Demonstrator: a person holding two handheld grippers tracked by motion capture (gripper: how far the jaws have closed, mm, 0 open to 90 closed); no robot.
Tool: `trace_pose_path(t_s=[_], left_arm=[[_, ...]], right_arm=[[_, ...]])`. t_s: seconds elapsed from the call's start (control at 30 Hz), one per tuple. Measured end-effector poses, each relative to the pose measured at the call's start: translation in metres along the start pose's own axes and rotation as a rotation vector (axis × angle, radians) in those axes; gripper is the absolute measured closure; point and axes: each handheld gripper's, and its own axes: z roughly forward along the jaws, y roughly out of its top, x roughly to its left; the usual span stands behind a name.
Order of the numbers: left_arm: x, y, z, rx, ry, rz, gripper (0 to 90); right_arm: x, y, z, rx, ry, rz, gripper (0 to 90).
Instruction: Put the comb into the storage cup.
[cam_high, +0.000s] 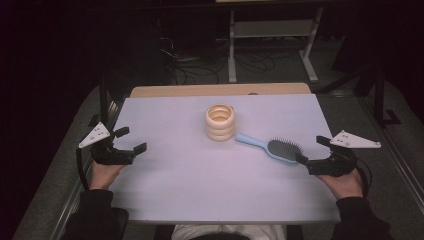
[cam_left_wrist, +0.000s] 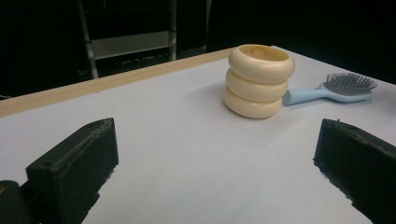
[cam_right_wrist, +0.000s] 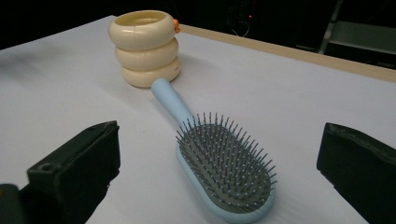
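Note:
A cream ribbed cup shaped like three stacked rings (cam_high: 220, 122) (cam_left_wrist: 258, 81) (cam_right_wrist: 144, 48) stands upright near the middle of the white table top. A light blue hairbrush (cam_high: 272, 147) (cam_left_wrist: 329, 89) (cam_right_wrist: 219, 165) lies bristles up to its right, its handle tip close to the cup's base. My left gripper (cam_high: 131, 140) (cam_left_wrist: 215, 172) is open at the table's left edge, empty. My right gripper (cam_high: 311, 149) (cam_right_wrist: 219, 177) is open at the right edge, its jaws either side of the brush head and apart from it.
The white table top (cam_high: 200, 185) has a wooden strip (cam_high: 220, 90) along its far edge. Beyond it stand a metal frame (cam_high: 272, 30) and loose cables on a dark floor. Open surface lies between both grippers.

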Motion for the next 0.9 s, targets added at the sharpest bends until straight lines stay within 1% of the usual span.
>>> trace_pose_path(t_s=[0.2, 0.6, 0.67, 0.77, 0.9], left_arm=[[0.0007, 0.0, -0.0014, -0.012, 0.001, -0.01, 0.0], [-0.0007, 0.0002, -0.002, -0.019, -0.001, -0.007, 0.0], [-0.0011, -0.0003, -0.0024, -0.018, 0.001, -0.009, 0.0], [-0.0005, -0.001, -0.0025, -0.013, 0.004, -0.009, 0.0], [-0.0006, -0.0014, -0.0038, -0.021, 0.007, -0.016, 0.0]], right_arm=[[0.0, 0.0, -0.0002, 0.0, 0.002, 0.001, 0.0], [0.0013, 0.0009, -0.0002, 0.009, 0.012, 0.002, 0.0], [0.0016, 0.0025, 0.0006, 0.023, 0.014, -0.005, 0.0], [0.0028, 0.0057, 0.0022, 0.029, 0.017, -0.014, 0.0], [0.0062, 0.0094, 0.0047, 0.041, 0.025, -0.031, 0.0]])
